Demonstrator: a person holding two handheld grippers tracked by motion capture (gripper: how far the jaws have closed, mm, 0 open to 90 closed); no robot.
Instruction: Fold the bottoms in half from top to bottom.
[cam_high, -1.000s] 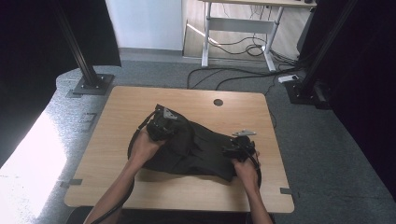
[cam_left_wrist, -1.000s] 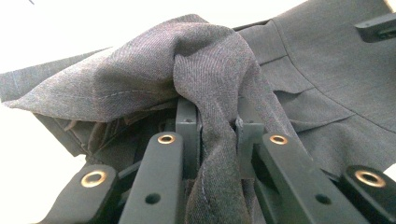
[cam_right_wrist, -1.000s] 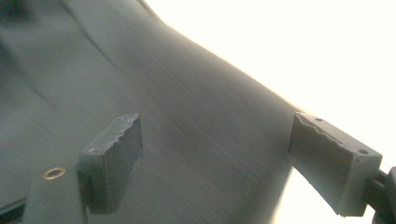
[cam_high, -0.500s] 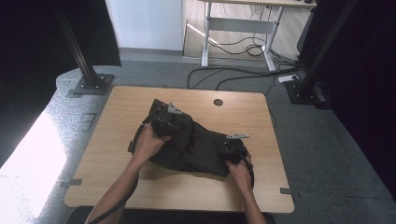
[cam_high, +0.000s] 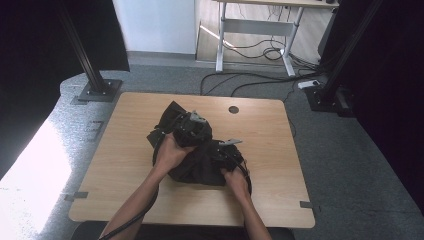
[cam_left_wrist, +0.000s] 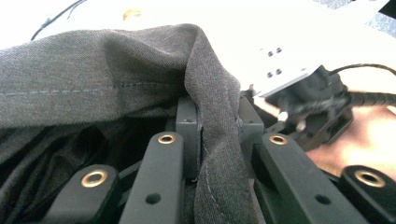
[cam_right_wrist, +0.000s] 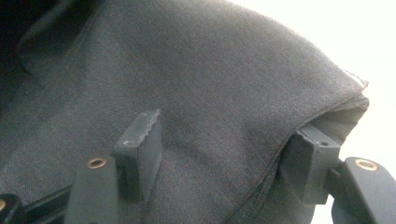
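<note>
A dark grey garment (cam_high: 200, 167) lies bunched in the middle of the wooden table (cam_high: 125, 150). My left gripper (cam_high: 196, 124) sits on the far side of the heap. In the left gripper view it (cam_left_wrist: 217, 126) is shut on a stitched fold of the cloth (cam_left_wrist: 93, 88), with the right gripper (cam_left_wrist: 308, 93) close beyond. My right gripper (cam_high: 222, 150) is at the heap's right side, close to the left one. Its jaws have just been closing. In the right gripper view the gripper (cam_right_wrist: 224, 154) holds a thick folded bunch of the garment (cam_right_wrist: 210, 79) between its pads.
A round cable hole (cam_high: 233, 109) sits near the table's far edge. Black stand bases (cam_high: 97, 90) (cam_high: 325, 97) flank the table's far corners. Cables (cam_high: 260, 80) run over the grey floor behind, under a white-legged desk (cam_high: 255, 25).
The right hand has slid left toward the left hand with the cloth. The garment, spread wide before, is now gathered into a narrower heap. The left hand has shifted a little away from me.
</note>
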